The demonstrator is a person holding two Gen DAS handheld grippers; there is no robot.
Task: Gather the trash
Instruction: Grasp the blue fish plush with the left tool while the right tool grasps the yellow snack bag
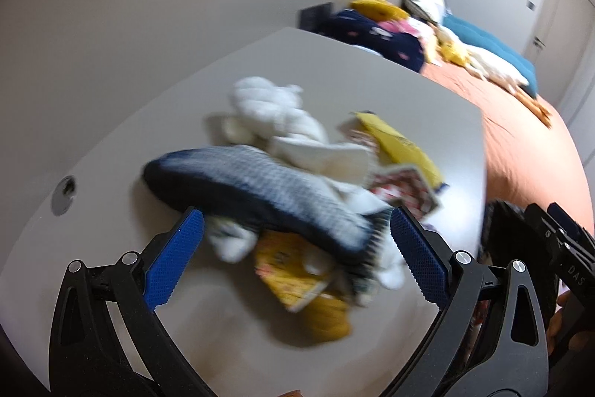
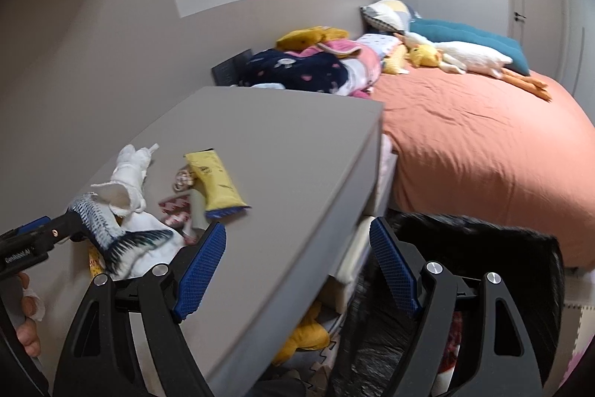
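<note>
A heap of trash lies on the grey desk (image 1: pixel 156 121): a blue-and-white fish-shaped wrapper (image 1: pixel 256 192), crumpled white tissues (image 1: pixel 275 114), a yellow packet (image 1: pixel 401 144), red-patterned wrappers (image 1: pixel 403 186) and a yellow printed wrapper (image 1: pixel 293 266). My left gripper (image 1: pixel 295 222) is open, its jaws standing on either side of the fish wrapper, close over it. In the right wrist view the heap (image 2: pixel 148 207) sits at the left with the yellow packet (image 2: pixel 217 185). My right gripper (image 2: pixel 297 237) is open and empty over the desk's right edge (image 2: pixel 357 181), above a black trash bag (image 2: pixel 472 248).
A bed with an orange sheet (image 2: pixel 483 144) lies past the desk, piled with clothes and plush toys (image 2: pixel 334 62). A cable hole (image 1: pixel 67 188) is in the desk at the left. Yellow items (image 2: pixel 308 337) lie on the floor under the desk.
</note>
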